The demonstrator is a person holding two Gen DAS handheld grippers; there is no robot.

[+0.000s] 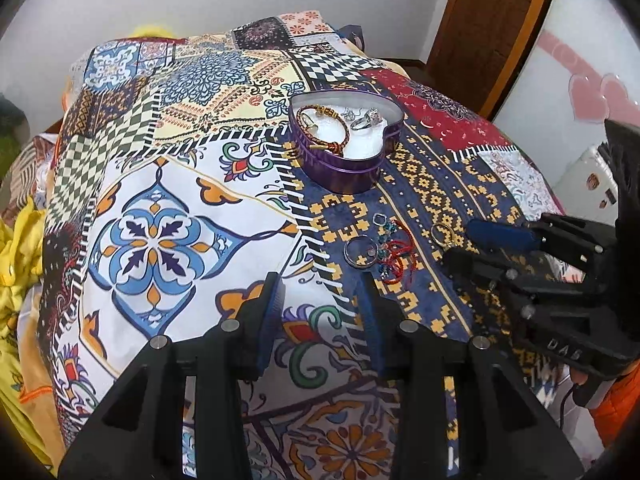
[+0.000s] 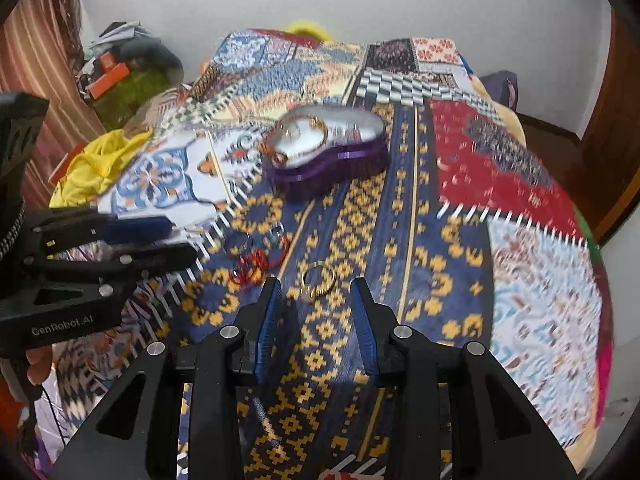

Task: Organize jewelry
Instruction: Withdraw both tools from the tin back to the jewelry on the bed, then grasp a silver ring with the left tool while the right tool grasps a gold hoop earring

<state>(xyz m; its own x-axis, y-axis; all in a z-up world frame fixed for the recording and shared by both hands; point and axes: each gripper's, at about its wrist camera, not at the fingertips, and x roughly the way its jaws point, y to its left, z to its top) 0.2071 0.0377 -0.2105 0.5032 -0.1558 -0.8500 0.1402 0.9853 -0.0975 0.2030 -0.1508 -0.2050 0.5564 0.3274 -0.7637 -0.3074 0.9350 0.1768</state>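
The right tool [image 2: 316, 300] hangs wide open just short of a gold ring [image 2: 318, 278] on the bed [image 2: 420, 240], likely the next pick, calling for a short drop and a squeeze. The left tool [image 1: 320, 292], also wide and empty, sits near a silver ring [image 1: 357, 253] and red cord [image 1: 396, 256]. The purple heart tin [image 1: 340, 164] holds a bracelet [image 1: 326, 130] and what look like rings [image 1: 364, 120].

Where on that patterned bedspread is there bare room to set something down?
Free: the white floral patch left of the heart tin, and the red patch to its right. Crowded: below the tin, around the silver ring, red cords and gold ring.
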